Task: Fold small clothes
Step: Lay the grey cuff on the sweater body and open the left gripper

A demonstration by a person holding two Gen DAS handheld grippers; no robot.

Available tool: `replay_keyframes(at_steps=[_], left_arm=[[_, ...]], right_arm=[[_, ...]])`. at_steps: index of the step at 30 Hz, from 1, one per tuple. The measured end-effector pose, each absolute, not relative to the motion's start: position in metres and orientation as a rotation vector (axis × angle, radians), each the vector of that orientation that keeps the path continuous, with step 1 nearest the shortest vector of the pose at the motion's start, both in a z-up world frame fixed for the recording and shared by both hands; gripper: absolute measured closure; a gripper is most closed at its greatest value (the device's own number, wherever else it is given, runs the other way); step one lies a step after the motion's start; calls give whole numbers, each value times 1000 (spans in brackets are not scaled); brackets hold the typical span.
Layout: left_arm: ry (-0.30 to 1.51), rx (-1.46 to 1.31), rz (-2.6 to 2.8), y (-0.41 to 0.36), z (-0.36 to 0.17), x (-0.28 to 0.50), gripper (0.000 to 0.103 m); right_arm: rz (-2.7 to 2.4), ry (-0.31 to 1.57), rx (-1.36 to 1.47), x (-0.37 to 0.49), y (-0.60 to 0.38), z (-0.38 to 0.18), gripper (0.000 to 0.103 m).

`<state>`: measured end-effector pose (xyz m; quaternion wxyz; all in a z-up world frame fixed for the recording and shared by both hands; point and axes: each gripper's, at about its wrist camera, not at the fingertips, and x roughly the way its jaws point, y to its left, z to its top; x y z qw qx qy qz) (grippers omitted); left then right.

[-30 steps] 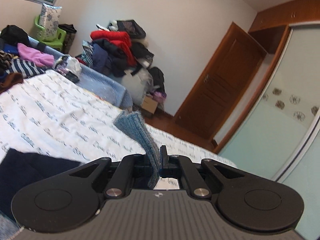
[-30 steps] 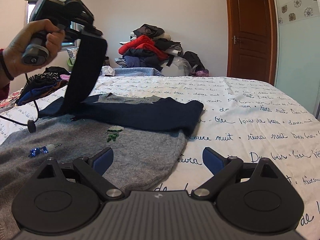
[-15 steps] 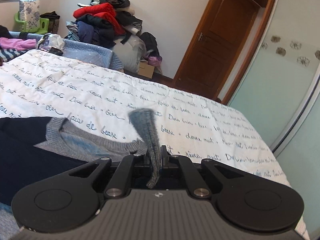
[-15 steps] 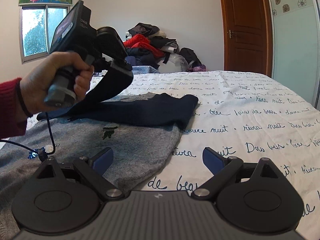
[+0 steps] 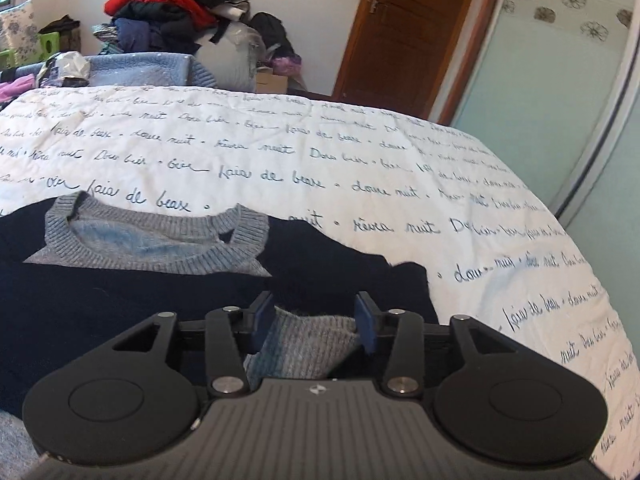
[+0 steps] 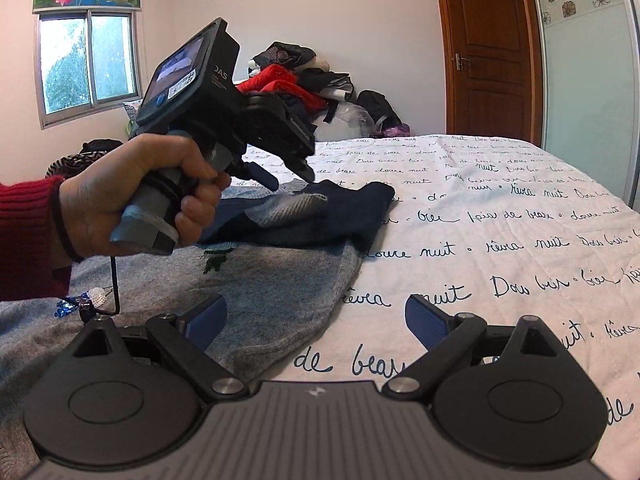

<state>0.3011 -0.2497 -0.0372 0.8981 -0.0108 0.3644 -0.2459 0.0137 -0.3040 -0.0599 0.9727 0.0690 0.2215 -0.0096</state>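
Observation:
A grey sweater (image 6: 272, 288) with navy sleeves lies flat on the white bedspread (image 5: 280, 148), its grey collar (image 5: 152, 236) towards the far side. One navy sleeve (image 6: 320, 228) is folded across the chest. Its grey cuff (image 5: 304, 340) lies slack between the pads of my left gripper (image 5: 315, 320), whose jaws are opening and no longer press it. In the right wrist view a hand (image 6: 140, 200) holds that left gripper (image 6: 304, 172) low over the sleeve. My right gripper (image 6: 318, 320) hovers open over the sweater's hem, with nothing between its fingers.
A heap of clothes (image 5: 168, 12) is stacked against the far wall. A wooden door (image 5: 412, 32) and a frosted wardrobe panel (image 5: 560, 80) stand to the right. More garments (image 6: 80, 156) lie under the window (image 6: 88, 64). Bare bedspread stretches to the right of the sweater.
The left gripper came down and forward, laying the navy sleeve across the sweater, and its jaws have parted off the grey cuff. The right gripper stayed where it was.

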Motion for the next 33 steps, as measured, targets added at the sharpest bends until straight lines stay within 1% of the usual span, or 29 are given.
replay_keyframes(at_steps=[1, 4, 6, 11, 16, 19, 21, 26, 31, 33], left_arm=[[745, -15, -513, -248, -35, 298, 56], [696, -11, -486, -237, -30, 294, 46], [683, 9, -462, -230, -28, 297, 33], [761, 110, -418, -225, -47, 309, 33], [747, 128, -418, -215, -51, 299, 32], [742, 150, -448, -211, -51, 293, 25], [764, 117, -503, -207, -54, 292, 20], [852, -24, -627, -209, -61, 290, 20], [852, -30, -788, -224, -57, 273, 20], [804, -45, -775, -221, -51, 269, 20]], right_arm=[[-20, 448, 141, 14, -304, -60, 6], [-22, 447, 143, 14, -305, -59, 6], [-23, 448, 140, 15, -305, -59, 6], [-22, 454, 122, 16, -300, -59, 6], [-19, 457, 118, 16, -300, -58, 6], [2, 466, 124, 22, -304, -55, 6], [25, 447, 127, 29, -309, -47, 6], [-1, 370, 144, 41, -321, -24, 6], [-31, 361, 168, 32, -325, -27, 6], [-41, 387, 186, 29, -328, -34, 6]])
